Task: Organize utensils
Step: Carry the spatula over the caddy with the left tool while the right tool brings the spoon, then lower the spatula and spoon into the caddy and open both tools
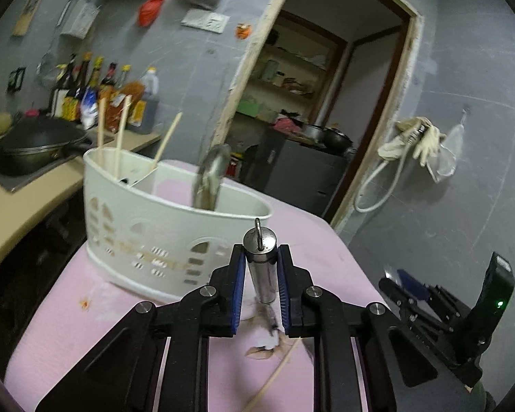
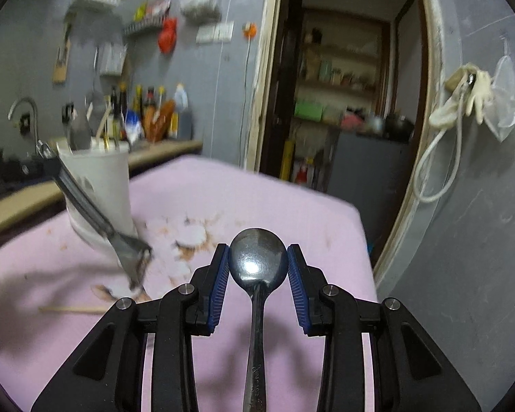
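My left gripper [image 1: 261, 264] is shut on the steel handle of a peeler [image 1: 262, 271], held upright above the pink table [image 1: 86, 336]; the peeler also shows in the right wrist view [image 2: 96, 219]. A white utensil caddy [image 1: 147, 240] stands just beyond it, holding three chopsticks [image 1: 120, 130] and a metal spoon [image 1: 211, 178]. My right gripper [image 2: 258, 267] is shut on the bowl of a metal spoon [image 2: 258, 261], handle pointing back toward the camera. A loose chopstick [image 2: 75, 309] lies on the table.
A counter [image 1: 27, 199] at the left carries a black wok [image 1: 34, 144] and several sauce bottles [image 1: 96, 92]. An open doorway [image 1: 309, 103] is behind the table. The pink cover has torn, stained patches [image 2: 189, 237]. The right gripper shows in the left wrist view [image 1: 446, 312].
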{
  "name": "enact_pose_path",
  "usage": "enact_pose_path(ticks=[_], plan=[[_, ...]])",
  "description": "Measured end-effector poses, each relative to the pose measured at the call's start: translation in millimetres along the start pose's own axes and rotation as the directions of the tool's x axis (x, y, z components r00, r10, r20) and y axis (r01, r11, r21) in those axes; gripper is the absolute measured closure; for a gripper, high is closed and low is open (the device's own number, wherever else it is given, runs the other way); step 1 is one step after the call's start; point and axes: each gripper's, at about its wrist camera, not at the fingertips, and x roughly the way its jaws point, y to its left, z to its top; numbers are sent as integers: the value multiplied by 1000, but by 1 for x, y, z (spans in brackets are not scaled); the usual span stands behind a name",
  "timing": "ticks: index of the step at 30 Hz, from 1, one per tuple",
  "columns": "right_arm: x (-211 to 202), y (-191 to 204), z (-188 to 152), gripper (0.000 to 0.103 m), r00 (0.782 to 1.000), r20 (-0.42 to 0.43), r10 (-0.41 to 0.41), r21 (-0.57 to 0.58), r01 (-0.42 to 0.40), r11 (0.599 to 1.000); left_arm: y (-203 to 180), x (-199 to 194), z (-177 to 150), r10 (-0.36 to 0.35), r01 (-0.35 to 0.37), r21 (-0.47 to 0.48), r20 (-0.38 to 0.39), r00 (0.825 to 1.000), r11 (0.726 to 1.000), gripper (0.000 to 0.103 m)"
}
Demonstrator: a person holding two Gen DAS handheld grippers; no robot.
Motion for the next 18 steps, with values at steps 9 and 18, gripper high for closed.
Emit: enact_pose_path(ticks=[9,18], plan=[[-27,7,26,72,979,205,-1,27,-5,1000,-2,3,9,-22,22,-1,-40,999,1000,89],[-27,15,45,72,964,258,66,54,-82,995,2,6,14,-37,39,19,-62,997,999,89]])
